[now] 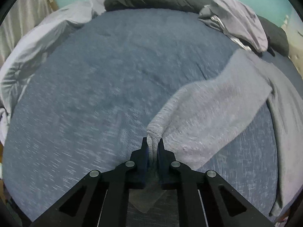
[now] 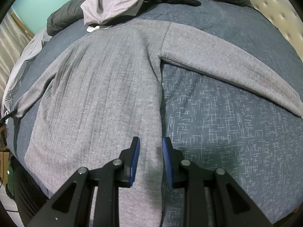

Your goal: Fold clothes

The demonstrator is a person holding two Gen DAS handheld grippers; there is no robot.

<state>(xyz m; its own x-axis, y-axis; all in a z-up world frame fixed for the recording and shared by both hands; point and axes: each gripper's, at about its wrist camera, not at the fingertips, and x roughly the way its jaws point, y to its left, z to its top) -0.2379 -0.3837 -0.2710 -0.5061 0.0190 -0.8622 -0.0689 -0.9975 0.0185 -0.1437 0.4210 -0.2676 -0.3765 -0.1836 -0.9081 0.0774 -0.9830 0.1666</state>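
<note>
My left gripper [image 1: 153, 141] is clamped on the cuff of the grey sweater [image 2: 98, 94]; the sleeve [image 1: 214, 109] runs away from the jaws toward upper right. My right gripper [image 2: 151, 141] is partly open, jaws straddling the sweater's right side seam, not pinching. Sweater lies flat on the blue bedspread [image 2: 227, 132], long axis running away from me, collar far, other sleeve [image 2: 227, 66] stretched out right.

A grey ribbed sweater [image 2: 98, 87] lies spread flat on a blue patterned bedspread [image 2: 227, 132], one sleeve [image 2: 227, 62] stretched out to the right. The right gripper [image 2: 151, 141] hangs parted over the sweater's side edge. Crumpled clothes [image 2: 113, 1] are heaped beyond the collar.
</note>
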